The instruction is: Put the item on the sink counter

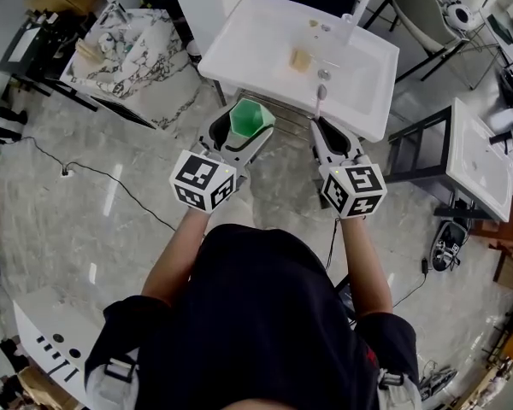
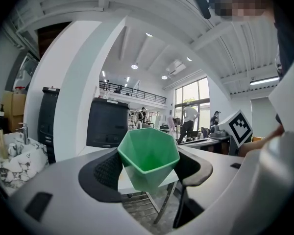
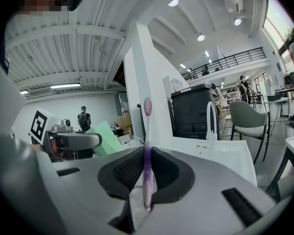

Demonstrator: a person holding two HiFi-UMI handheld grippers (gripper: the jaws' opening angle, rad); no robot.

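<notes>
Green cup (image 2: pixel 148 156) clamped in my left gripper (image 1: pixel 242 131) and purple toothbrush (image 3: pixel 147 146) pinched upright in my right gripper (image 1: pixel 329 132), both just short of the white sink counter (image 1: pixel 239 49), I want to carry them level over its rim before lowering.

The white sink counter (image 1: pixel 239 49) stands on a grey marble floor (image 1: pixel 94 229). A small tan block (image 1: pixel 300 59) lies on the counter. A white faucet (image 1: pixel 350 24) rises at its far edge.
</notes>
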